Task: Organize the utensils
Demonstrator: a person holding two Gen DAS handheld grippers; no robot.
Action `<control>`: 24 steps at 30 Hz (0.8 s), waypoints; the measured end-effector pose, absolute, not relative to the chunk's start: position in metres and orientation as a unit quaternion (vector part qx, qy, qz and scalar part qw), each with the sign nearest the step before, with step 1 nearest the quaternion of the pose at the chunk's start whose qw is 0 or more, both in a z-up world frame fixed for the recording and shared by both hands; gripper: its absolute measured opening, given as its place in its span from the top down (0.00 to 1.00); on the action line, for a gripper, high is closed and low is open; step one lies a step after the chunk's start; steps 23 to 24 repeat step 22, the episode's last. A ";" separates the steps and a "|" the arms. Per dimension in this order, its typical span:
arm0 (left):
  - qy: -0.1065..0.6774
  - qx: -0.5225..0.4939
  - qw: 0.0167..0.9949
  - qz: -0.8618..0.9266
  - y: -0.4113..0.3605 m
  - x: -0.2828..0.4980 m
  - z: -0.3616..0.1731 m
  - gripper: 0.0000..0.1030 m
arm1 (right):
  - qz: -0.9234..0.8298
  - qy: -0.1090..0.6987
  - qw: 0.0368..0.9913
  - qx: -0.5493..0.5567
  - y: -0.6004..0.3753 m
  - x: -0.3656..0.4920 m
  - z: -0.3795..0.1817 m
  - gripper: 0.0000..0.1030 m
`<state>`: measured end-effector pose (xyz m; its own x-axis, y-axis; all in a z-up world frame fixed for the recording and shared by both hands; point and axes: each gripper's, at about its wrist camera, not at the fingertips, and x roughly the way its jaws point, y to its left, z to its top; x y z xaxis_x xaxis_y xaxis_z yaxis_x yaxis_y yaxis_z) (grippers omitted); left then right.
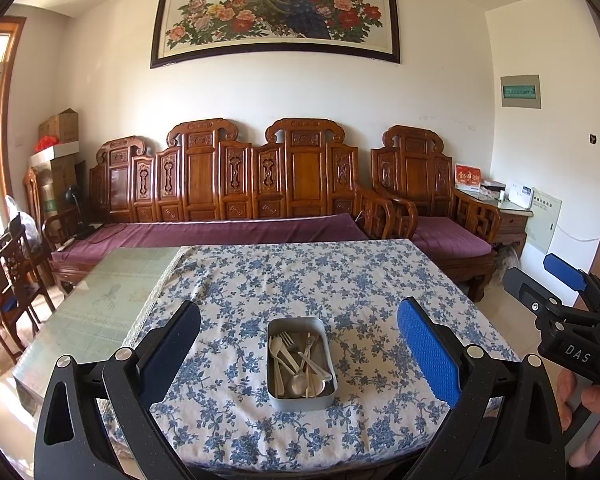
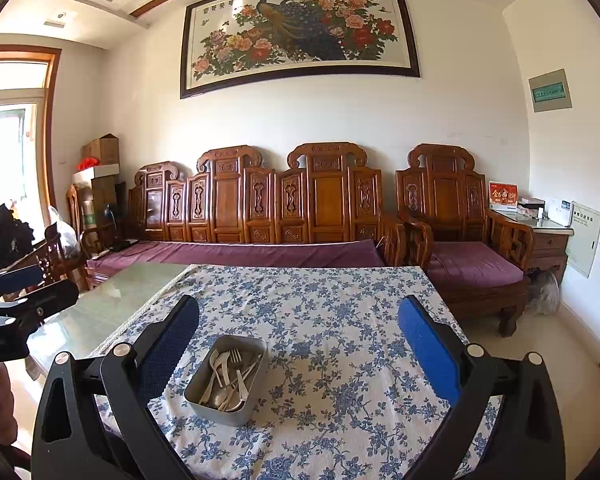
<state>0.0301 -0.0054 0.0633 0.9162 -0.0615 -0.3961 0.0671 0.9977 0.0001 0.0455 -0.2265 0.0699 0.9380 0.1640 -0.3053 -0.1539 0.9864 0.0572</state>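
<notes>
A grey metal tray [image 1: 301, 400] stands on the blue floral tablecloth [image 1: 340, 280] near the table's front edge. Several metal forks and spoons [image 1: 300, 360] lie jumbled in it. The tray also shows in the right wrist view [image 2: 216, 404], with the utensils [image 2: 230, 376] inside. My left gripper [image 1: 299, 332] is open and empty, held above and in front of the tray. My right gripper [image 2: 299, 332] is open and empty, above the cloth to the right of the tray. The right gripper also shows at the right edge of the left wrist view [image 1: 548, 280].
The cloth covers the right part of a glass-topped table [image 1: 100, 300]. A carved wooden sofa [image 1: 228, 184] with purple cushions stands behind the table, an armchair [image 1: 432, 200] to its right. Wooden chairs [image 1: 12, 276] stand at the left.
</notes>
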 end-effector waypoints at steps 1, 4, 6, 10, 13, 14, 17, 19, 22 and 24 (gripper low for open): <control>0.202 0.007 0.979 -0.033 -0.005 0.029 0.063 0.08 | 0.081 0.157 0.984 0.017 -0.227 0.046 0.070 0.02; 0.202 0.007 0.979 -0.033 -0.005 0.029 0.064 0.08 | 0.081 0.157 0.984 0.016 -0.227 0.046 0.070 0.02; 0.201 0.007 0.979 -0.033 -0.006 0.029 0.064 0.08 | 0.081 0.157 0.984 0.016 -0.227 0.046 0.070 0.02; 0.202 0.007 0.979 -0.033 -0.006 0.028 0.064 0.08 | 0.081 0.156 0.984 0.018 -0.227 0.046 0.070 0.03; 0.202 0.007 0.979 -0.033 -0.005 0.029 0.064 0.08 | 0.081 0.156 0.984 0.017 -0.226 0.046 0.070 0.03; 0.202 0.007 0.979 -0.033 -0.006 0.028 0.064 0.08 | 0.081 0.156 0.984 0.017 -0.226 0.046 0.070 0.03; 0.201 0.007 0.979 -0.033 -0.006 0.028 0.064 0.08 | 0.081 0.156 0.984 0.017 -0.226 0.046 0.070 0.03; 0.202 0.007 0.979 -0.034 -0.005 0.029 0.064 0.08 | 0.081 0.156 0.984 0.017 -0.226 0.045 0.071 0.03; 0.202 0.007 0.979 -0.034 -0.008 0.028 0.064 0.08 | 0.081 0.156 0.984 0.017 -0.226 0.045 0.071 0.02; 0.202 0.007 0.979 -0.034 -0.008 0.028 0.064 0.08 | 0.081 0.156 0.984 0.017 -0.226 0.045 0.071 0.02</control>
